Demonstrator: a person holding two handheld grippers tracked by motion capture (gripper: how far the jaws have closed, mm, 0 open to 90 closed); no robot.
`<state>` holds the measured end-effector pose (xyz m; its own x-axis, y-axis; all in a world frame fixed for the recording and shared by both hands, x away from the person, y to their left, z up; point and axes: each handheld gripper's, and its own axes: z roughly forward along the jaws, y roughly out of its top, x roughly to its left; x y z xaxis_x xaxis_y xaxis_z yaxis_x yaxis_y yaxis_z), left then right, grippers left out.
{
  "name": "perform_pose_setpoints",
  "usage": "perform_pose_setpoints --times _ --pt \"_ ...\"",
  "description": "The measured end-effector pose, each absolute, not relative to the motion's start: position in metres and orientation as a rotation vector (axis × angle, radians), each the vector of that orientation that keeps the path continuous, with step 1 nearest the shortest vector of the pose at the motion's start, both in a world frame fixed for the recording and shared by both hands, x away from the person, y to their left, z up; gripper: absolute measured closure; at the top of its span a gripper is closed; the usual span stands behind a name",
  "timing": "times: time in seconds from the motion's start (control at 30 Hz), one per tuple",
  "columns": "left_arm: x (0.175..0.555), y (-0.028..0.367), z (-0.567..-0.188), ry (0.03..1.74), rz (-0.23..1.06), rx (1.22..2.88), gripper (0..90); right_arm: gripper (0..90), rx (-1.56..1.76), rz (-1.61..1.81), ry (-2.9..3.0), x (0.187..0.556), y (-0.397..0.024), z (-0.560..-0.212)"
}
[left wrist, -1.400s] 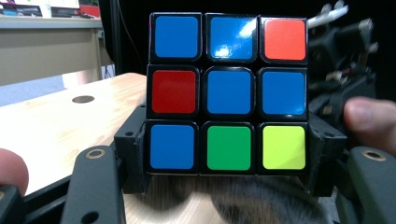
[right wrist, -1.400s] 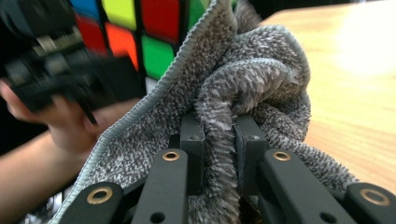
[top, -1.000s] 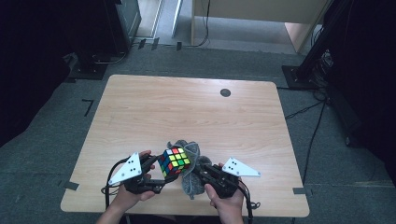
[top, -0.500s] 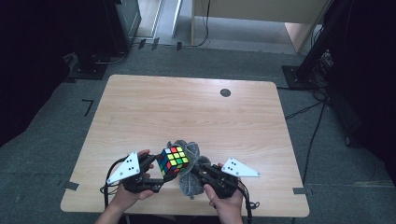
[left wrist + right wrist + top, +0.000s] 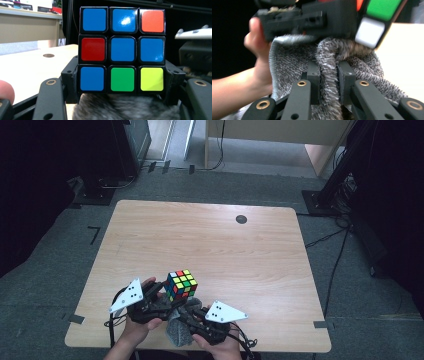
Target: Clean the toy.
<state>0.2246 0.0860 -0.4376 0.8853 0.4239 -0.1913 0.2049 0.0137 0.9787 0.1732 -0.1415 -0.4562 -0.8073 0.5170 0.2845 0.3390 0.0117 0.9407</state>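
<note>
A scrambled puzzle cube is lifted over the table's near edge, with my left gripper shut on its lowest layer. In the left gripper view the cube shows a mostly blue face, and both jaws of my left gripper press on its bottom row. A grey fluffy cloth lies bunched just under the cube. My right gripper is shut on a fold of this cloth, right beneath the cube. Seen from above, the right gripper sits close beside the left one.
The wooden table has a small dark round disc near its far edge. A hand holding the left gripper is close in the right gripper view. Grey carpet, dark stands and cables surround the table.
My right gripper has moved left and toward the near edge, drawing the cloth from beside the cube to under it. The left gripper and cube have barely shifted.
</note>
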Motion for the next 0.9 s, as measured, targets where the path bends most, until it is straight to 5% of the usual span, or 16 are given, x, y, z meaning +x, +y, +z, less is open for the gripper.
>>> perform_pose_setpoints --times 0.4,0.7,0.9 --pt "0.228 0.094 -0.436 0.531 0.189 1.55 34.0 77.3 1.261 1.884 1.822 0.192 -0.192 -0.467" --pt "0.225 0.083 -0.44 0.508 0.201 1.609 34.0 76.2 0.965 1.832 2.103 0.175 -0.142 -0.468" --pt "0.226 0.087 -0.438 0.516 0.198 1.582 34.0 76.3 1.082 1.872 1.967 0.184 -0.172 -0.461"
